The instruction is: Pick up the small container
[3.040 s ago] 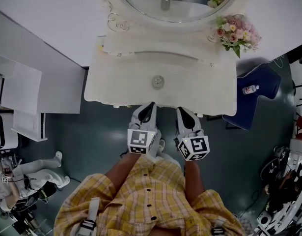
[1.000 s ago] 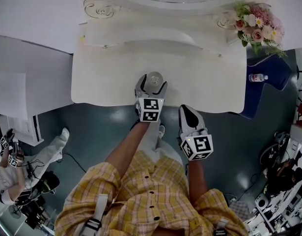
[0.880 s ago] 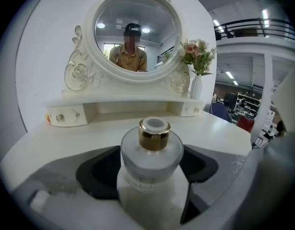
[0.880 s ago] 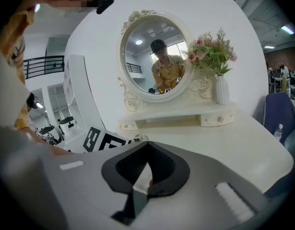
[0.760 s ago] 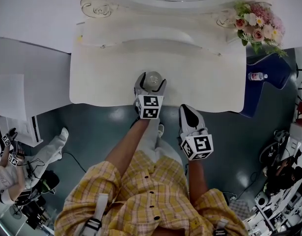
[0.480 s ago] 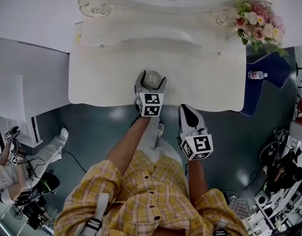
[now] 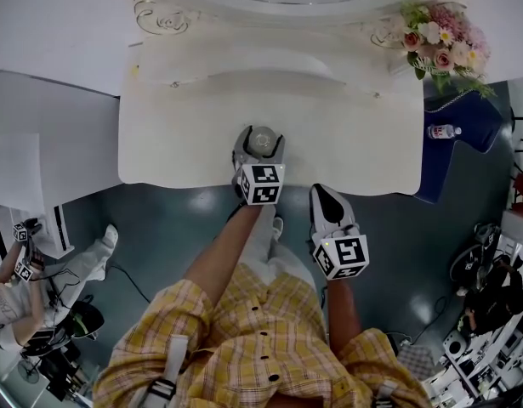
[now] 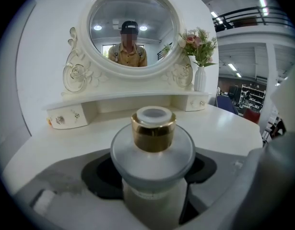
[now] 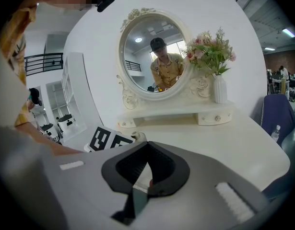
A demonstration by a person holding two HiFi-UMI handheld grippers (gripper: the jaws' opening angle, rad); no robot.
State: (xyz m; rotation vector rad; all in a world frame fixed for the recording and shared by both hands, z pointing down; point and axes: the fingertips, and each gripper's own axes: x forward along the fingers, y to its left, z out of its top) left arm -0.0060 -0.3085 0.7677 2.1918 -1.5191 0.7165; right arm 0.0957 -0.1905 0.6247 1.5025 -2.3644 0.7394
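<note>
The left gripper [image 7: 261,139] is closing its jaws round the small frosted-glass container with a gold collar [image 8: 152,150]. The container stands near the front edge of the cream dressing table [image 7: 184,134], with bare top on all sides. The right gripper [image 7: 322,195], clenched and empty, hangs at that edge.

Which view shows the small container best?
The left gripper view: the small container, frosted with a gold collar, stands close up between the closing jaws of the left gripper. The head view shows only its top; the right gripper view does not show it.
</note>
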